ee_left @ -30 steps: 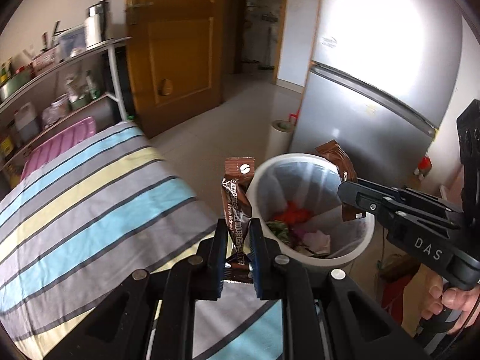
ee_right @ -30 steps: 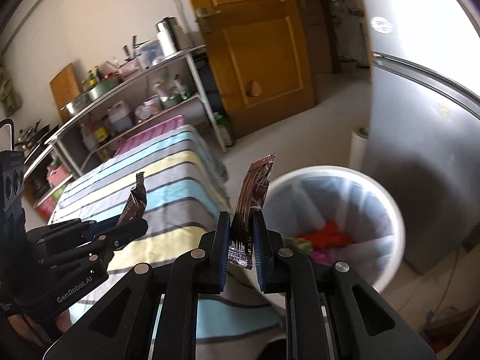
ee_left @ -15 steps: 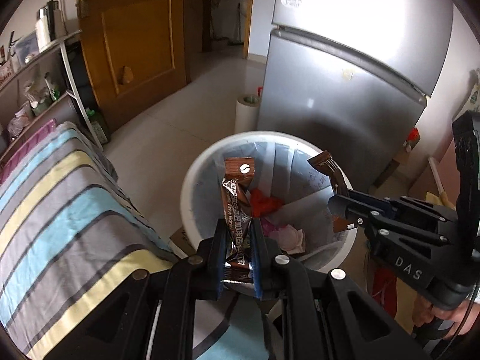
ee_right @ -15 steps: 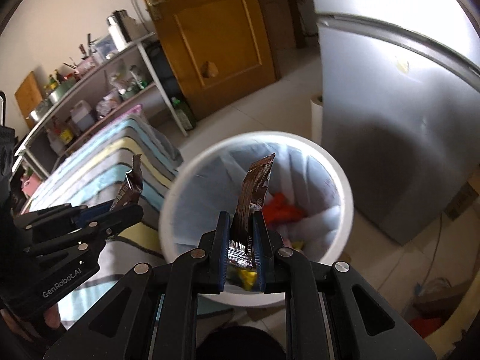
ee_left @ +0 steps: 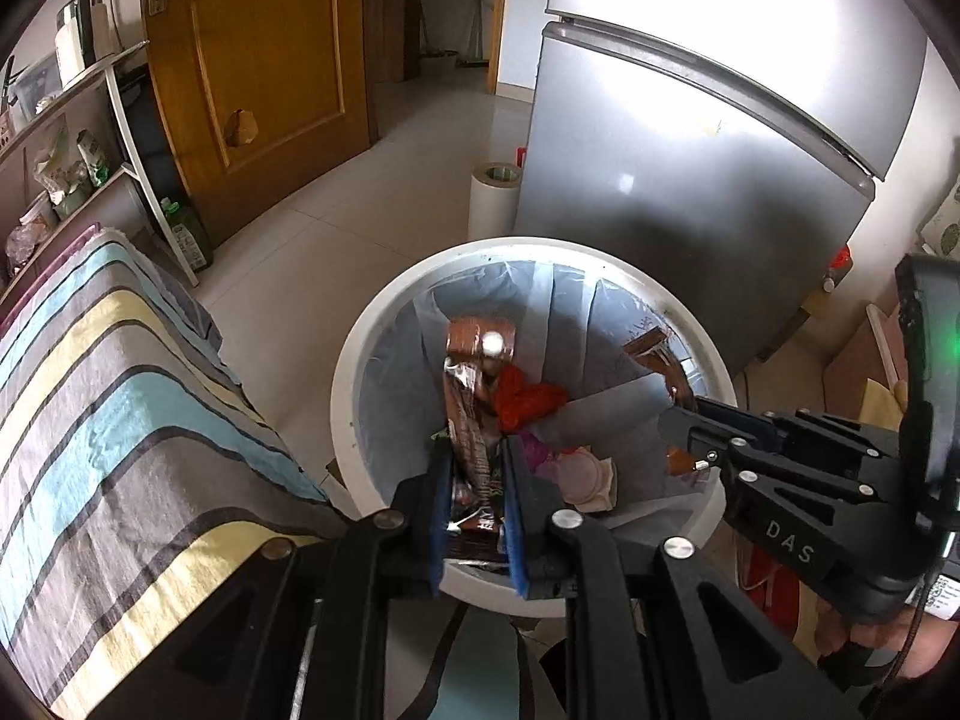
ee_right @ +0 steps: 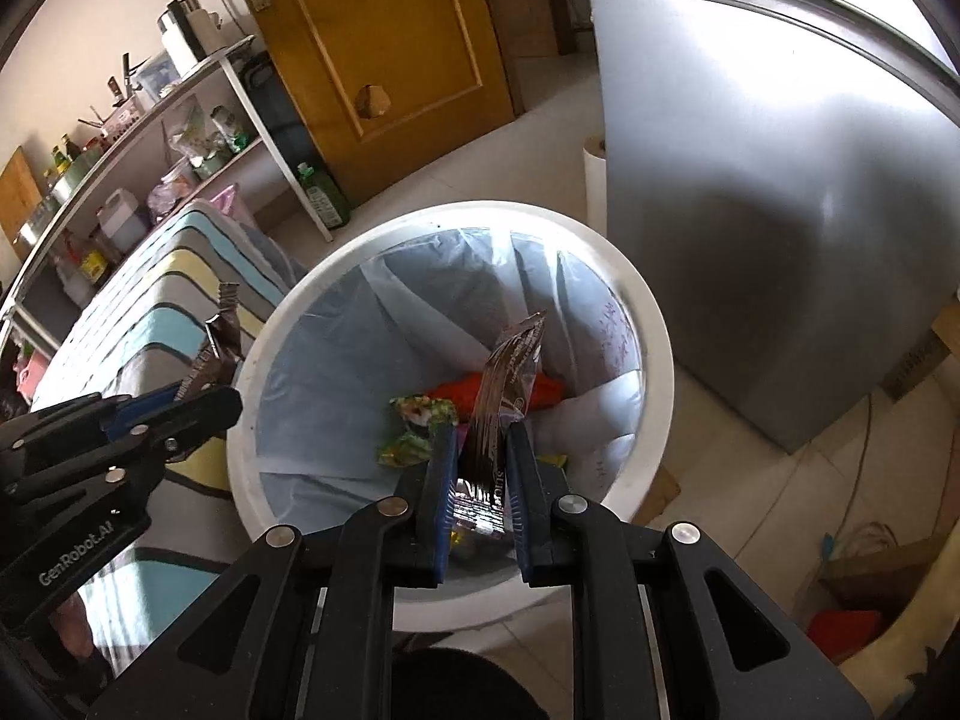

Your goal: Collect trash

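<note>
Both grippers hang over a white bin (ee_left: 348,372) lined with a clear bag. A brown snack wrapper (ee_left: 474,414) stands between the pads of my left gripper (ee_left: 477,462), whose jaws are opening; its top is blurred and it looks loose. My right gripper (ee_right: 480,468) has a second brown wrapper (ee_right: 510,372) upright between its pads, and its jaws are just starting to open. In the left wrist view the right gripper (ee_left: 678,420) pokes in over the bin's right rim. From the right wrist view the left gripper (ee_right: 222,396) sits at the bin's left rim (ee_right: 252,372).
Red (ee_left: 528,396), pink and green scraps lie in the bin. A striped cloth-covered surface (ee_left: 120,420) borders the bin on the left. Behind stand a silver fridge (ee_left: 690,180), a white roll (ee_left: 492,198), a wooden door (ee_left: 264,60) and a loaded shelf (ee_right: 180,138).
Both grippers moved from beside the striped surface to over the bin and sank toward it. The left jaws have spread, and its wrapper now tilts loosely between them.
</note>
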